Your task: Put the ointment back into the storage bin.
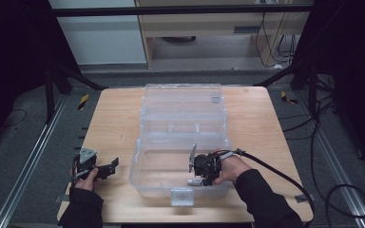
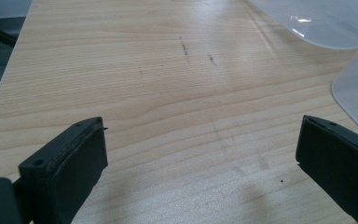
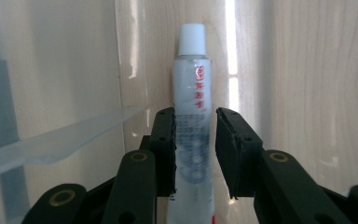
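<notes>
A clear plastic box point(image 1: 136, 164) lies open on the wooden table point(image 1: 109, 123), its lid point(image 1: 180, 92) folded back on the far side. My right gripper point(image 1: 204, 167) is down inside the box's front part, shut on a white tube point(image 1: 194, 181). In the right gripper view, the tube point(image 3: 193, 88) has a white cap and red print. It runs out forward between the two jaws of the right gripper point(image 3: 195, 119), close above the box floor. Left of the box, my left gripper point(image 1: 110, 168) rests low over the table, open. Nothing is between the jaws of the left gripper point(image 2: 200, 140).
The box's latch point(image 1: 181, 195) hangs over its front wall near the table's front edge. A clear inner wall point(image 3: 51, 140) stands just left of the tube. The box's rounded corner point(image 2: 356, 93) lies right of the left gripper. Cables cross the floor at the right.
</notes>
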Available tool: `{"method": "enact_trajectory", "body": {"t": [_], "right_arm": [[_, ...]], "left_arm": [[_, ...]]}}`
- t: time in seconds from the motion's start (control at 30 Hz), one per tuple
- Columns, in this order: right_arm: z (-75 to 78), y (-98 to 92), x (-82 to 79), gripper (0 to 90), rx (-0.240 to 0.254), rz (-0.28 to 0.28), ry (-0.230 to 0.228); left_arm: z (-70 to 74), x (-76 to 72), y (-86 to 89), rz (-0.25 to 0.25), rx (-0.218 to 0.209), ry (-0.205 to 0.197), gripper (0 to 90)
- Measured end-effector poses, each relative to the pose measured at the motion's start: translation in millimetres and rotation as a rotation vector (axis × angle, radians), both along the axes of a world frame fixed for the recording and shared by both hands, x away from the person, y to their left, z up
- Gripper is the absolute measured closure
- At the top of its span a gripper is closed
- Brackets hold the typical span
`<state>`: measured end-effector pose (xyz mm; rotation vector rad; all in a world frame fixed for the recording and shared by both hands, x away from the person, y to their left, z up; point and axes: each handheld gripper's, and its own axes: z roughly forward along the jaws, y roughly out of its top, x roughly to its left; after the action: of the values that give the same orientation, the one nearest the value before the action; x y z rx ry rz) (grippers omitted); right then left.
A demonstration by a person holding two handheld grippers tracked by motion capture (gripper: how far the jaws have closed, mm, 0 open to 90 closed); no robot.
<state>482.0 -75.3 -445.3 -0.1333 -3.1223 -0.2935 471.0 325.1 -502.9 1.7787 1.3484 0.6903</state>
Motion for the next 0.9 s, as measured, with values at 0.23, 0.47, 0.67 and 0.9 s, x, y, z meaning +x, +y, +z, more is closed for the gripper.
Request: {"method": "enact_trajectory", "body": {"t": [0.23,0.47,0.67,0.9], "right_arm": [[14.2,-7.0,-1.3,64.4,0.074,-0.028,-0.016],[30.1,-15.5,-4.9,60.4,0.143,-0.084,-0.032],[49.4,-25.4,-10.5,55.6,0.264,-0.149,-0.048],[65.0,-34.5,-16.3,52.8,0.381,-0.203,-0.084]], "left_arm": [[-0.1,0.0,-0.1,0.001,0.0,-0.001,1.3],[0.0,-0.1,-0.1,0.0,0.0,0.0,1.3],[0.0,0.0,-0.1,0.0,-0.001,0.0,1.3],[0.0,-0.2,-0.2,0.001,-0.001,-0.001,1.3]]}}
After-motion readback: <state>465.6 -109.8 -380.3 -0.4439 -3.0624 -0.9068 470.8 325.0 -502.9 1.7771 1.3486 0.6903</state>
